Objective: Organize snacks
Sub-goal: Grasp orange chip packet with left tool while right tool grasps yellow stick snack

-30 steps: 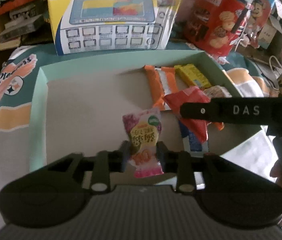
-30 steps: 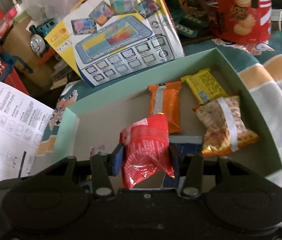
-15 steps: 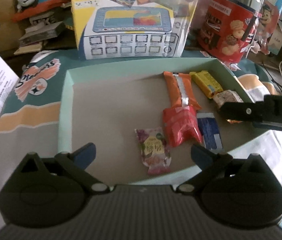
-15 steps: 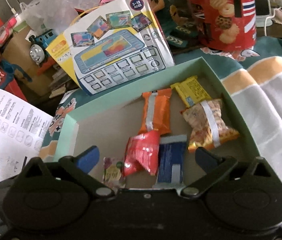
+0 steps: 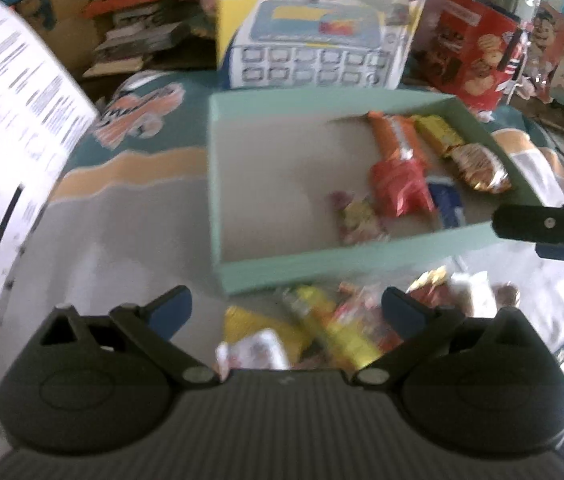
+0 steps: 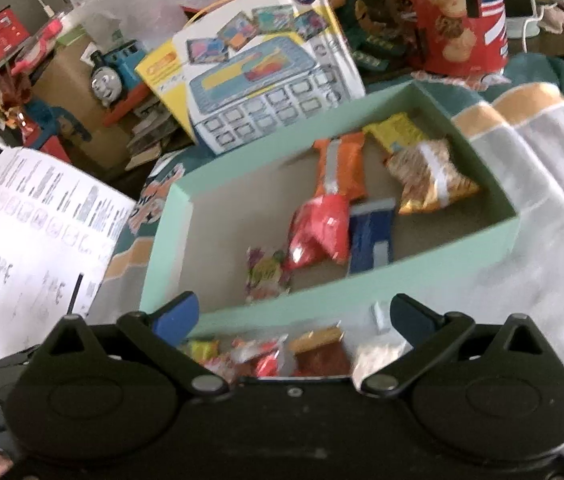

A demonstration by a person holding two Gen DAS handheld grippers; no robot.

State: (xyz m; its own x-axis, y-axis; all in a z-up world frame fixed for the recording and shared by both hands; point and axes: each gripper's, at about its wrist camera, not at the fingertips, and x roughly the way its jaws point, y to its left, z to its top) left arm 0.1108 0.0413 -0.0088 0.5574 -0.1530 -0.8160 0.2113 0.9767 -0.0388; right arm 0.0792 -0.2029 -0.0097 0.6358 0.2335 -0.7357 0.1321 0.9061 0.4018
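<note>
Both tools stand wide and empty: the left gripper [image 5: 286, 312] and the right gripper [image 6: 292, 316] each hang over a loose heap of small foil-wrapped snack packets [image 5: 334, 332] lying on the cloth just outside the near wall of the pale green shallow cardboard box [image 5: 322, 264]. Inside the box lie a red crinkled foil pouch [image 6: 318, 232], a long orange wrapper [image 6: 340, 168], a yellow flat packet [image 6: 398, 132], a golden cracker bag with a white band [image 6: 430, 180], a dark blue flat packet [image 6: 370, 236] and a small pink-and-yellow sweet sachet [image 6: 266, 274], all toward the right half; the left half is bare.

The packets in the heap look light, soft and slick, so they should give under the pads and may slide if pinched at a crimped end. Taking one across its middle, flat faces between the fingers, seems safest. Motion blur smears the heap, so which packet lies uppermost is probably not readable here; any crackers inside would crush under a hard squeeze
</note>
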